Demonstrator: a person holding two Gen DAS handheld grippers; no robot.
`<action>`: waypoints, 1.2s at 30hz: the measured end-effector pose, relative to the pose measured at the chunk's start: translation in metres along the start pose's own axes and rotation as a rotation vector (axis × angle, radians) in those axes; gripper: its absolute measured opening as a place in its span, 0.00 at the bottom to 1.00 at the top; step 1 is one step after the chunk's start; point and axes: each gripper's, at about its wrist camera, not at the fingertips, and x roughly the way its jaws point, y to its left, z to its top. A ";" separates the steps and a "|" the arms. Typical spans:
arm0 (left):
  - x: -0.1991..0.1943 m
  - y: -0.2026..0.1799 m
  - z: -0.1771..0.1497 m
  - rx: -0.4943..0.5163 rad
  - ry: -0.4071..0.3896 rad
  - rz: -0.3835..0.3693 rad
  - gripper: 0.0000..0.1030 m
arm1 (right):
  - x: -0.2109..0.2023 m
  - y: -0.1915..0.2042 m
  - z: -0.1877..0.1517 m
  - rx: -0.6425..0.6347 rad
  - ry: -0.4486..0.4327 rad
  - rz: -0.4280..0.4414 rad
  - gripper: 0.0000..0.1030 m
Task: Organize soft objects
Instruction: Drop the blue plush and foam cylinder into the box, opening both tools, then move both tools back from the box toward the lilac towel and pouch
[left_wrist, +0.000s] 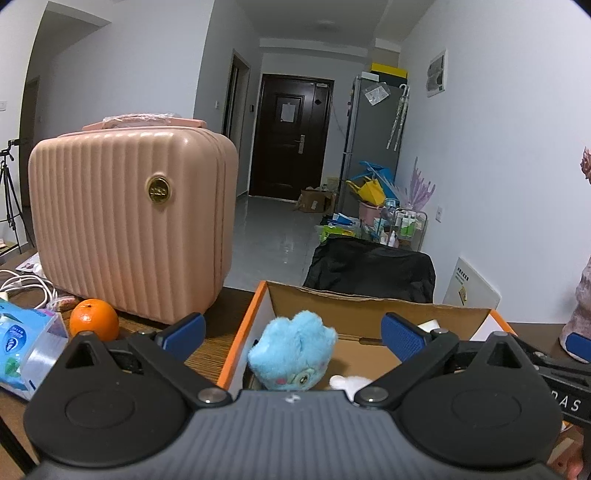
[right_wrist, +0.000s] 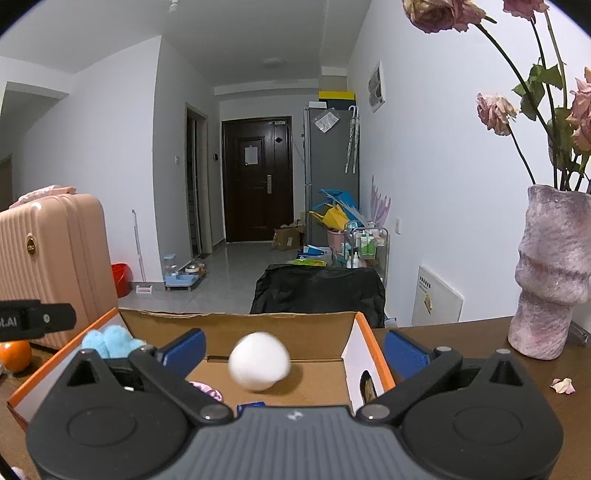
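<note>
An open cardboard box (left_wrist: 369, 306) with orange edges stands on the wooden table; it also shows in the right wrist view (right_wrist: 277, 325). A fluffy blue plush toy (left_wrist: 293, 350) sits inside it at the left, also seen in the right wrist view (right_wrist: 110, 341). A white soft ball (right_wrist: 259, 361) is in the air over the box, blurred, between the open right fingers and touching neither. A pink soft item (right_wrist: 208, 390) lies on the box floor. My left gripper (left_wrist: 293, 334) is open over the box, around nothing. My right gripper (right_wrist: 293, 349) is open and empty.
A pink ribbed suitcase (left_wrist: 129, 221) stands left of the box, with an orange (left_wrist: 94, 319) and a tissue pack (left_wrist: 26, 350) in front of it. A mauve vase (right_wrist: 550, 280) with dried roses stands at the right. A black chair back (right_wrist: 317, 291) is beyond the table.
</note>
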 end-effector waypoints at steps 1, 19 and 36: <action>-0.002 0.001 0.000 0.000 -0.003 0.002 1.00 | -0.001 0.000 0.000 0.001 0.001 0.000 1.00; -0.080 0.030 -0.016 0.018 -0.035 0.005 1.00 | -0.057 0.007 -0.005 -0.027 0.038 0.002 1.00; -0.180 0.069 -0.070 0.107 -0.046 -0.008 1.00 | -0.143 0.018 -0.047 -0.126 0.050 0.051 1.00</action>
